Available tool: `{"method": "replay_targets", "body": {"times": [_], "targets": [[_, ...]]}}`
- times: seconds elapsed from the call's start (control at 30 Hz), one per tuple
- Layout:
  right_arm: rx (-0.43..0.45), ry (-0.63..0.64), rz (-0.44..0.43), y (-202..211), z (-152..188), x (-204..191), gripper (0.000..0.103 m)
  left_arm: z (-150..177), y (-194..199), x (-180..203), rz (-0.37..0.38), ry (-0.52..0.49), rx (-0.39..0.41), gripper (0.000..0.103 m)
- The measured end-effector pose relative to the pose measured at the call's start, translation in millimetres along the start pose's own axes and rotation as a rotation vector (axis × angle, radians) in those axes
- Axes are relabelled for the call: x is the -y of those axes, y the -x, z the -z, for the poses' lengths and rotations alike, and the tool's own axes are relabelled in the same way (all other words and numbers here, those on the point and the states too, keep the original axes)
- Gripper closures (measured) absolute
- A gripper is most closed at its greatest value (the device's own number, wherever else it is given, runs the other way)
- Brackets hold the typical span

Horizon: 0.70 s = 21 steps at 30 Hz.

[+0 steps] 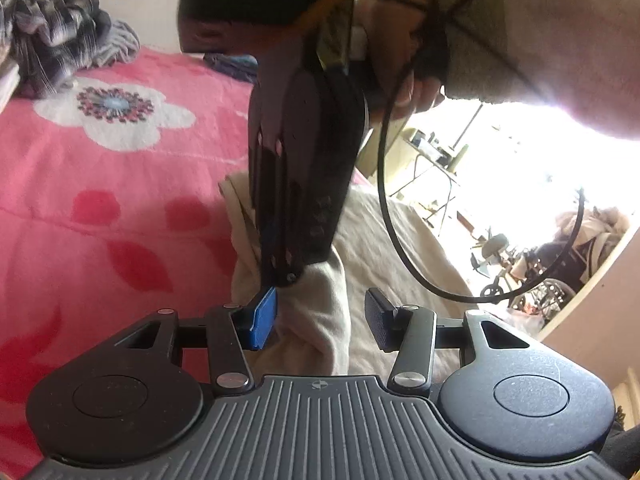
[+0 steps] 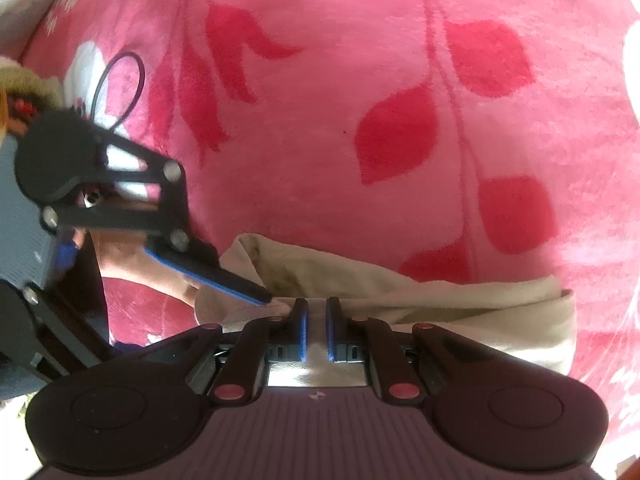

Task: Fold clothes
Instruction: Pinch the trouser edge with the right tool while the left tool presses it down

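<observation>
A beige garment [image 1: 380,232] lies crumpled on a pink floral blanket [image 1: 100,200]. In the left wrist view a raised fold of it stands between the pads of my left gripper [image 1: 320,320]. The blue pad touches the fold and the black pad stands clear of it, so this gripper is open. My right gripper [image 1: 286,278] points steeply down just ahead and pinches the same fold. In the right wrist view the right gripper [image 2: 316,328] is shut on the beige garment [image 2: 460,312], with cloth in the narrow gap. One left finger [image 2: 200,264] reaches in from the left, its tip beside the right pads.
A heap of striped clothes [image 1: 60,48] sits at the blanket's far left, and a dark garment [image 1: 232,66] lies farther back. A hand and fuzzy sleeve [image 1: 520,40] hold the right gripper, trailing a black cable [image 1: 392,220]. Beyond the bed's right edge stands a wheelchair [image 1: 540,280].
</observation>
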State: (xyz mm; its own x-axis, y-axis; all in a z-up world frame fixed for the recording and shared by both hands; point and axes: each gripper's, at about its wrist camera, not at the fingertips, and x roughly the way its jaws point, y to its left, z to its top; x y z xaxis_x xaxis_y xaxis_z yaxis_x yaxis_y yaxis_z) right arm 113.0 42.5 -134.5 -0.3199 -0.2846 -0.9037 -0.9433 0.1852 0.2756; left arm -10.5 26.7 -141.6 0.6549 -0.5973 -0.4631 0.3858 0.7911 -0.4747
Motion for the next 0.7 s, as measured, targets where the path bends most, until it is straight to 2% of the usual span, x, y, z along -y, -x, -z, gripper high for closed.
{"method": "replay_targets", "body": {"times": [0.23,0.3,0.37,0.43,0.47,0.57,0.67,0.7], "targets": [[0.048,-0.036,-0.002,1,3,3,0.092,-2,-12,-2,-0.02,0.037,-0.026,0.055],[0.118,-0.063,0.014,8,12,4,0.088,-2,-15,-5,-0.028,0.055,-0.039,0.056],[0.208,-0.1,0.033,17,26,5,0.075,-2,-18,-9,-0.028,0.089,-0.05,0.058],[0.333,-0.163,0.058,30,52,5,0.064,-3,-20,-13,-0.024,0.129,-0.064,0.06],[0.394,-0.198,0.074,36,65,6,0.061,-4,-23,-16,-0.019,0.151,-0.078,0.061],[0.545,-0.314,0.12,54,102,27,0.061,-4,-30,-23,-0.003,0.218,-0.118,0.068],[0.655,-0.427,0.138,48,144,34,0.061,-6,-31,-30,0.019,0.263,-0.123,0.079],[0.684,-0.464,0.144,44,157,34,0.061,-7,-31,-36,0.05,0.301,-0.122,0.084]]}}
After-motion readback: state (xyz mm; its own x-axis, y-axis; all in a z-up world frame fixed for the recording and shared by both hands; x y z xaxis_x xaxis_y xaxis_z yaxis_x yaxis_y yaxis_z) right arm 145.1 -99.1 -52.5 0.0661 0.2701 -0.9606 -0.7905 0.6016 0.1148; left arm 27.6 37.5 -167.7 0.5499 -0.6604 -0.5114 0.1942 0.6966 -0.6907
